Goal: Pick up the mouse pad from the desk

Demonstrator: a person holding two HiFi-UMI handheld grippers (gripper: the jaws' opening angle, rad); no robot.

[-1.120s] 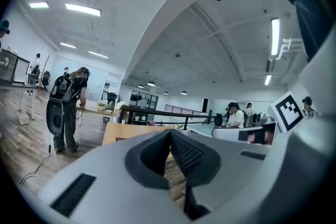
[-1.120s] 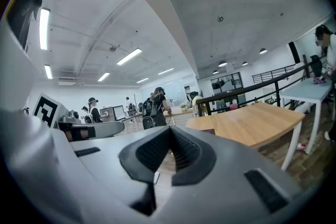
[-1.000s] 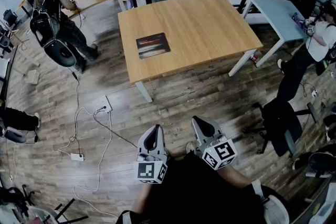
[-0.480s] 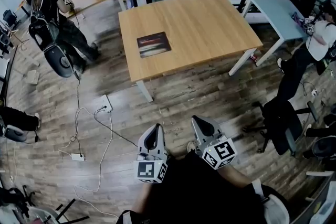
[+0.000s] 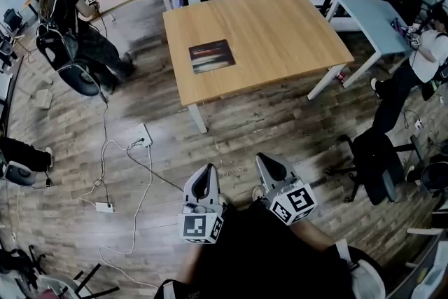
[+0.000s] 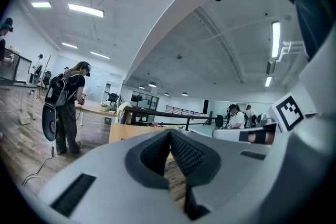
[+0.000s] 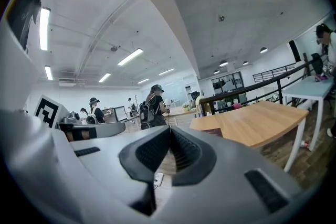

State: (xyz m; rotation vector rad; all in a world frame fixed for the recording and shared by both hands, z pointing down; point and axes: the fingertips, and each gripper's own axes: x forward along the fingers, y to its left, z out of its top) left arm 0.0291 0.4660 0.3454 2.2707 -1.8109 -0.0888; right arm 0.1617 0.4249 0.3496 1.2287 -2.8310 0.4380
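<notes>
Against the frame a second before, the desk point(image 5: 280, 38) and the mouse pad point(image 5: 211, 55) sat slightly further right and higher in the head view; the person with a backpack point(image 5: 70, 17) at the far left stood a little differently, leaning over a dark round bag; the two grippers kept the same places at the bottom of the picture. The mouse pad lay flat on the desk, close to its left edge and about midway along it — untouched, well apart from both grippers. The left gripper point(image 5: 204, 175) and the right gripper point(image 5: 266, 164) were held side by side low before the person's body, both pointing roughly level toward the desk over the wooden floor point(image 5: 231, 136); a white power strip point(image 5: 143, 135) and its cable lay on the floor to their left. Each gripper's own view showed its jaws pressed together with nothing between them — both closed and empty.
</notes>
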